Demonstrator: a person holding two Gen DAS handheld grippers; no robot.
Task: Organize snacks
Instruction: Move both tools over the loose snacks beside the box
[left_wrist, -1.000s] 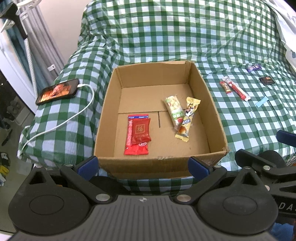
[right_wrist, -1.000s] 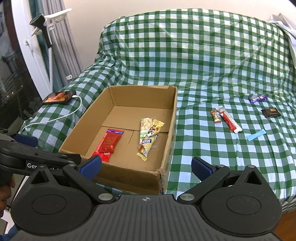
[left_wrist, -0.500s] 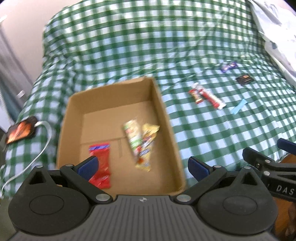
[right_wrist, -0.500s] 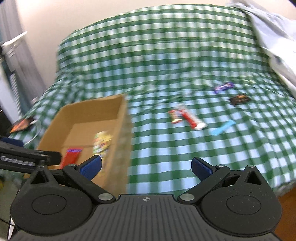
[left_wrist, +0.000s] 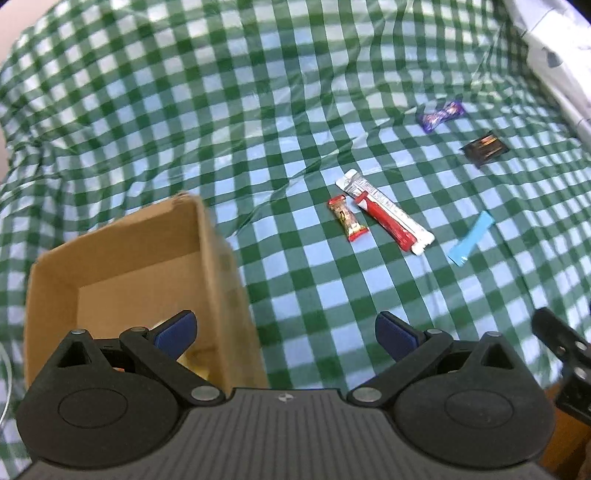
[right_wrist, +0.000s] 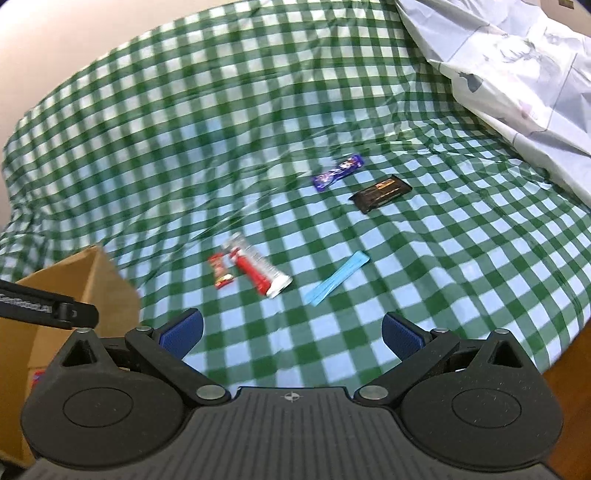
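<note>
Hovering over the green checked cloth (left_wrist: 280, 110), both grippers, left (left_wrist: 284, 332) and right (right_wrist: 291, 334), spread wide, empty. Right of the cardboard box (left_wrist: 218, 251): small red-gold bar (left_wrist: 347, 218) just beside red-silver stick (left_wrist: 388, 218); farther right blue strip (left_wrist: 471, 238), purple wrapper (left_wrist: 441, 114), black packet (left_wrist: 484, 147).

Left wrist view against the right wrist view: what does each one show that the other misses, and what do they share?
Only the left wrist view looks into the cardboard box, down to its floor. Only the right wrist view shows the broad spread of the pale printed sheet and the red packet at the box's foot. Both show the small red-gold bar, red-and-white stick, blue strip, purple wrapper and black packet on the checked cloth.
</note>
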